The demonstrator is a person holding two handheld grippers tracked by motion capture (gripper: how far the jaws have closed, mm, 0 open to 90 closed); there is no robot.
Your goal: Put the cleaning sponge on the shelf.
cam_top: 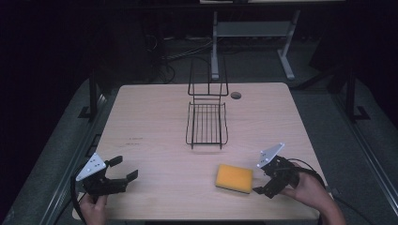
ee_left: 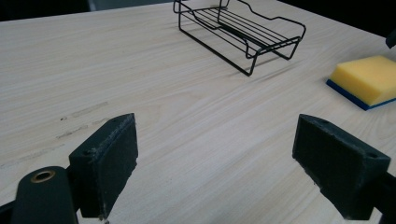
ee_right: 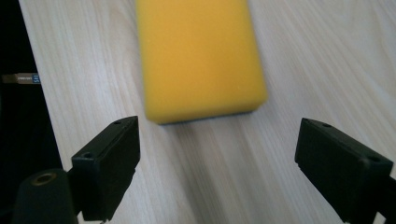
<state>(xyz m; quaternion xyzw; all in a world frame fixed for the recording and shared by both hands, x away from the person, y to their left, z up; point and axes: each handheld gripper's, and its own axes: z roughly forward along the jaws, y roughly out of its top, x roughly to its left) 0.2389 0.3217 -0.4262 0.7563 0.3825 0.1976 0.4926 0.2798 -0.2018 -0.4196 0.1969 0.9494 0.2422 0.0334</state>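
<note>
In the high view the flat yellow sponge with a dark underside (cam_top: 234,179) lies lower right on the pale wooden table (cam_top: 155,159), just left of the right gripper (cam_top: 263,176), below the black wire rack (cam_top: 207,123) at centre, with the left gripper (cam_top: 124,168) spread at lower left; in the left gripper view the jaws gape empty, sponge at right edge (ee_left: 366,79); in the right gripper view the wide jaws stop short of the sponge (ee_right: 201,56).

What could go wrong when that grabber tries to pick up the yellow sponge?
The sponge lies near the table's front edge, so a push from the open right gripper might slide it off. It is soft, so a hard squeeze could squash it. The wire rack stands well away, a long carry if it goes there.
</note>
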